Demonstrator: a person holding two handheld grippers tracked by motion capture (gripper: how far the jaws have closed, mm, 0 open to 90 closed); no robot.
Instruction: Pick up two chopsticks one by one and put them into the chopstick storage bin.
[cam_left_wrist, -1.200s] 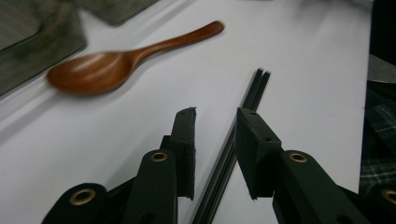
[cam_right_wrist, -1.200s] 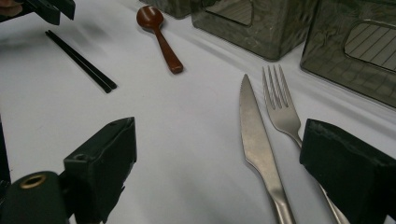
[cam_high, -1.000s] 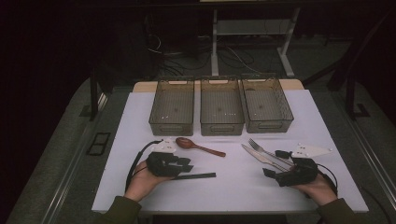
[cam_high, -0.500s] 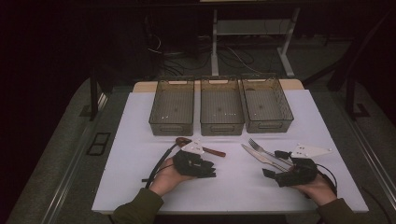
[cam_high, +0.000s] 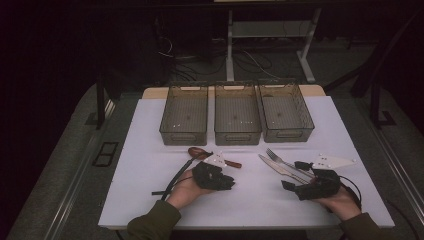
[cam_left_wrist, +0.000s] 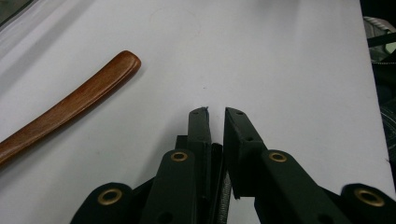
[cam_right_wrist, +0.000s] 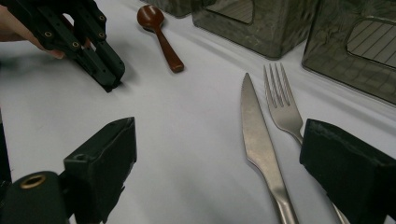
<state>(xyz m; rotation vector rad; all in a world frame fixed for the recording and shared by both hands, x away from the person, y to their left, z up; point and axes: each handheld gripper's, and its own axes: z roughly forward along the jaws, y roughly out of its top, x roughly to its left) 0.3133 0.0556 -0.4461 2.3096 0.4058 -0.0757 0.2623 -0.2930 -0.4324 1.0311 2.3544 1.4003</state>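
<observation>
On table (cam_high: 150, 200): 3 bins (cam_high: 237, 115), 1 spoon (cam_high: 197, 151)

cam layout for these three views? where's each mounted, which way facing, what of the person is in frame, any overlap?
High view: above the person's side, looking forward and down; forearms, both hands.
Left gripper view: on the left tool, facing the table; own jaws.
Right gripper view: on the right tool, facing the bins; own jaws.
All share the wooden spoon.

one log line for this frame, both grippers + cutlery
left gripper: nearly shut, empty, beside wooden spoon | right gripper: open, over knife, fork | trays: empty
</observation>
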